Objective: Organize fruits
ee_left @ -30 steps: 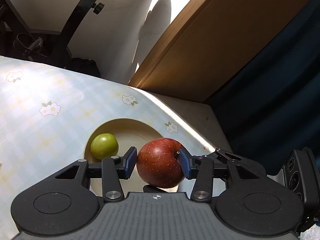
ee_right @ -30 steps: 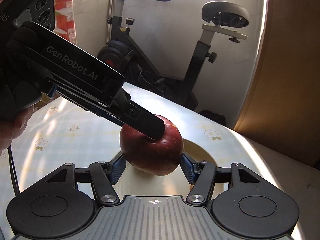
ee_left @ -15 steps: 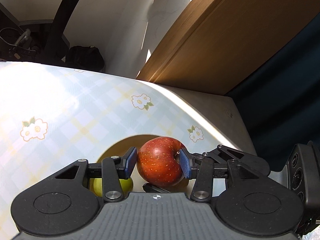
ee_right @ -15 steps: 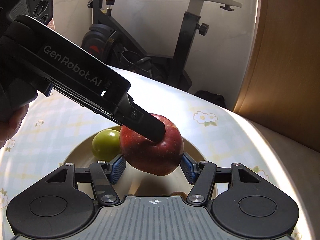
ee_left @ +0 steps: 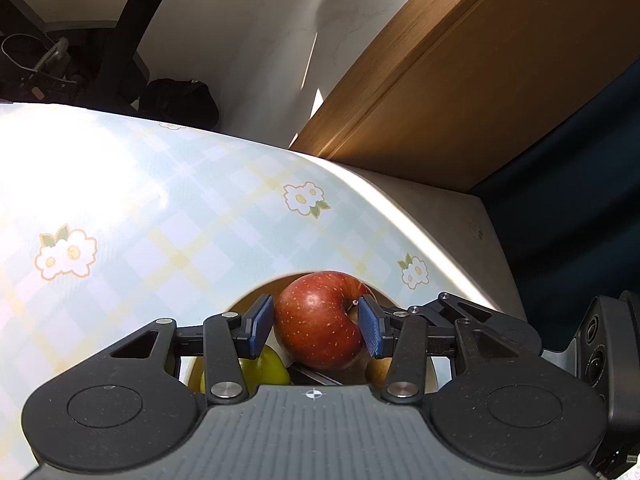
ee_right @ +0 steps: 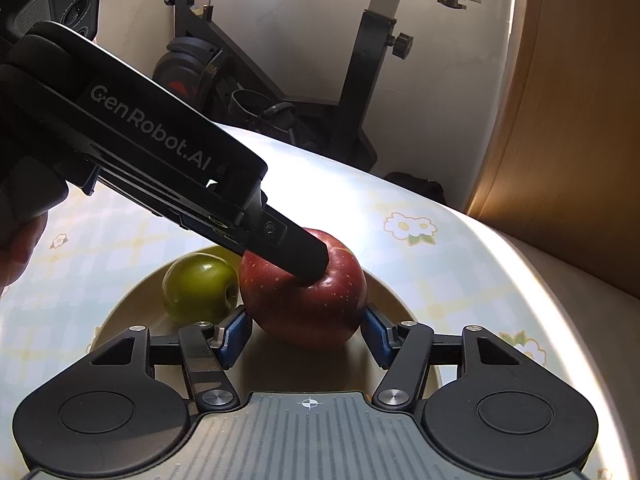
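A red apple [ee_left: 316, 328] sits between the blue pads of my left gripper [ee_left: 316, 330], which is shut on it. The same red apple [ee_right: 300, 308] is also pinched by my right gripper [ee_right: 306, 334], whose pads touch its two sides. From the upper left of the right wrist view, a black finger [ee_right: 296, 250] of the left gripper presses on the apple's top. The apple hangs low over a cream bowl [ee_right: 120, 312], close beside a green fruit [ee_right: 200, 286] lying in it. The left wrist view shows the green fruit [ee_left: 266, 368] half hidden under the left pad.
The bowl [ee_left: 256, 296] stands on a table with a pale checked, flowered cloth [ee_left: 180, 220], near its right edge. A wooden panel [ee_left: 460, 92] and an exercise bike [ee_right: 360, 92] stand beyond the table. A hand [ee_right: 20, 248] shows at the left.
Both grippers have sunk toward the bowl with the apple still held between them. The green fruit has come into the right wrist view and slid under the left pad.
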Tool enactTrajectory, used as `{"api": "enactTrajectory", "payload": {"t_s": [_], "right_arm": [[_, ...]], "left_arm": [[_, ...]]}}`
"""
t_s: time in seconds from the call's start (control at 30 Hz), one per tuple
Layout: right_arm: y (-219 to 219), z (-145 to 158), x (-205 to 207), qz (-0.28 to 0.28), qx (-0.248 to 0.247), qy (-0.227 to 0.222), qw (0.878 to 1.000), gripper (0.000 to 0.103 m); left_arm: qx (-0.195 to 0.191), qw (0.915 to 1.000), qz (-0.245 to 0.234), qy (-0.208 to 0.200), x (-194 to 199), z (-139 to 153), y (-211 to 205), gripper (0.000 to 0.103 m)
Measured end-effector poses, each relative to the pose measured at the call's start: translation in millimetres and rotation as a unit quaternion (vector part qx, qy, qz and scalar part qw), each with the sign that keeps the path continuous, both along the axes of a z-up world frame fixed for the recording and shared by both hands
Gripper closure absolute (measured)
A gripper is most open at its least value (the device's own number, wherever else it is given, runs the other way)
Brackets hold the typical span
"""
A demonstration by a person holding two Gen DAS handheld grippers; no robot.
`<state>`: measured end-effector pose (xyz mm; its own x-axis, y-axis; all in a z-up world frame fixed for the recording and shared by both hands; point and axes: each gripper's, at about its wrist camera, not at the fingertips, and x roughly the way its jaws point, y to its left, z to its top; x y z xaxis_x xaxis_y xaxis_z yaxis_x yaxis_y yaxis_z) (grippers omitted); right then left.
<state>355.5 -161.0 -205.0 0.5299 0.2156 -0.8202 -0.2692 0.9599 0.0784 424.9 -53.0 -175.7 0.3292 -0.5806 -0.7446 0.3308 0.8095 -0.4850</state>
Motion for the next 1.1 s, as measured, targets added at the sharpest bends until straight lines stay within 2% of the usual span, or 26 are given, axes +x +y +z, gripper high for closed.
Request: {"api": "enactTrajectory", "payload": {"t_s": [0.2, 0.27, 0.4, 0.6, 0.87, 1.1], "right_arm": [[10, 4, -3, -0.007, -0.027, 0.004, 1.0, 0.045], [13, 8, -5, -0.006, -0.036, 0.004, 0.999, 0.035], [12, 23, -16, -0.011, -0.037, -0.012, 0.999, 0.034], [6, 50, -42, -0.018, -0.028, -0.029, 0.999, 0.034], [-5, 81, -86, -0.055, 0.0, -0.065, 0.996, 0.032], [-22, 85, -127, -0.101, 0.045, -0.071, 0.991, 0.032]], "left_arm": [[-0.002, 0.9999, 0.013, 0.001, -6, 9, 6, 0.054], [-0.01, 0.9998, 0.018, 0.002, -9, 13, 10, 0.053], [-0.003, 0.9997, 0.019, -0.018, -19, 28, 14, 0.053], [0.015, 0.9986, 0.029, -0.043, -41, 52, 28, 0.053], [0.07, 0.9924, 0.043, -0.092, -91, 76, 52, 0.052], [0.084, 0.9887, 0.062, -0.108, -139, 79, 80, 0.05]]}}
